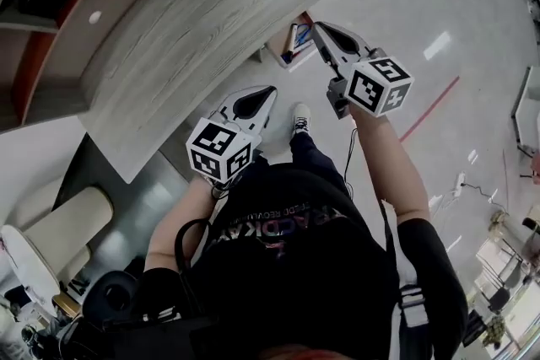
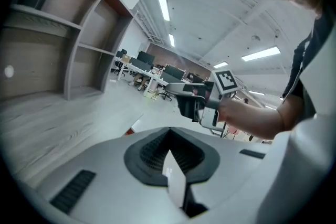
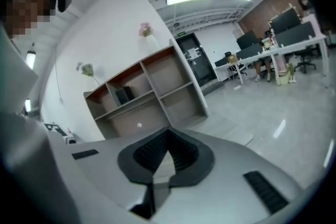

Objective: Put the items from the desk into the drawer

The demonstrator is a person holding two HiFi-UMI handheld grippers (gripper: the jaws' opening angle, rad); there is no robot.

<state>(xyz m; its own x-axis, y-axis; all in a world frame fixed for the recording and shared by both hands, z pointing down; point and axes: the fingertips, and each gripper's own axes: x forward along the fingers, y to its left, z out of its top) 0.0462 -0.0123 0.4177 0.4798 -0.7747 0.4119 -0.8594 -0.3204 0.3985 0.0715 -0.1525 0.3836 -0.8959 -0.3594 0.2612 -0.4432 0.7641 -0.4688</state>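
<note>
The wood-grain desk [image 1: 194, 38] runs across the upper left of the head view, and I see no loose items on its top. Past its near corner an open drawer [image 1: 291, 40] shows some blue and white things inside. My left gripper [image 1: 268, 90] is held up beside the desk's edge, shut and empty. My right gripper [image 1: 319, 28] points toward the drawer, also shut with nothing in it. In the left gripper view the jaws [image 2: 169, 132] meet at the tip, with the right gripper [image 2: 195, 98] ahead. The right gripper view shows closed jaws [image 3: 168, 132] too.
A shelf unit [image 3: 142, 91] with open compartments stands behind the desk, a dark box [image 3: 124, 95] in one of them. Glossy floor [image 1: 405, 4] with a red line lies to the right. A cream chair [image 1: 59, 223] is at the lower left. The person's shoe [image 1: 299, 118] is below.
</note>
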